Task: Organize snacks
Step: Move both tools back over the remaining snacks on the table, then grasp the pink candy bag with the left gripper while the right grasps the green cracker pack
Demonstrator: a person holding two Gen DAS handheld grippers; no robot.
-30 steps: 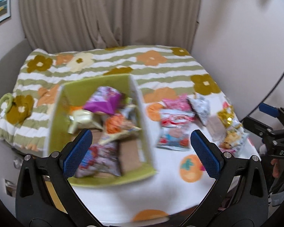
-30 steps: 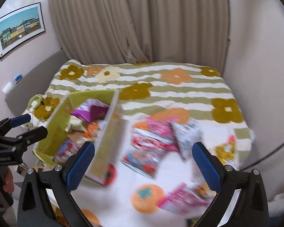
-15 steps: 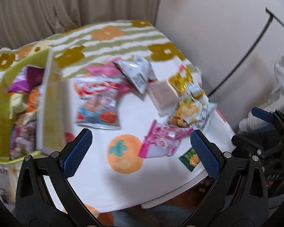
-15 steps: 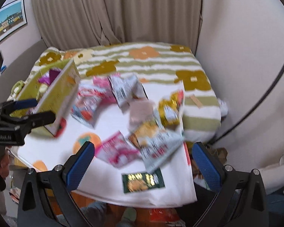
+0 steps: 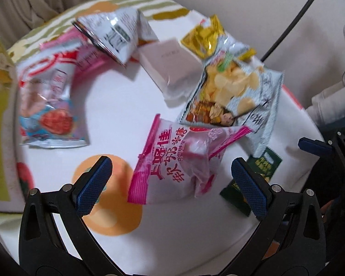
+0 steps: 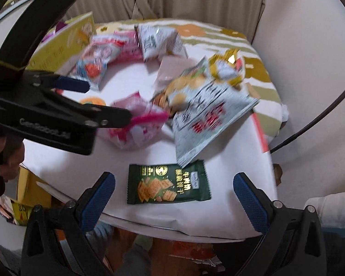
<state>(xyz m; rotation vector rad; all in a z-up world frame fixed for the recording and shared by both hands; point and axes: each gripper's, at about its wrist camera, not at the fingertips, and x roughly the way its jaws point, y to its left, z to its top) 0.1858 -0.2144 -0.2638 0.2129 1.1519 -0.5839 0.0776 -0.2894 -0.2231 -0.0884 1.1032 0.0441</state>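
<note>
left tongs [image 5: 171, 174]: spread wide, holding nothing, poised over the pink candy bag [image 5: 172, 158], which lies between the two blue pads; in the right wrist view one black finger [image 6: 112, 115] reaches the bag's pink edge, though contact is too blurred to judge
right tongs [image 6: 173, 188]: spread wide, holding nothing, the green cracker packet [image 6: 169, 184] flat on the tabletop [image 6: 230, 184] between the pads
chip bag [image 5: 237, 96]: grey-white, its lower corner overlapping the green cracker packet's top edge
pale box [image 5: 170, 66]: behind the chip bag, just beside a gold-wrapped snack [image 5: 205, 38]
silver bag [image 5: 117, 34]: tilted, at the far side
strawberry bag [image 5: 48, 105]: left of the bare middle, near the yellow-green box [image 6: 66, 43]
tabletop cover: white with orange fruit print
</note>
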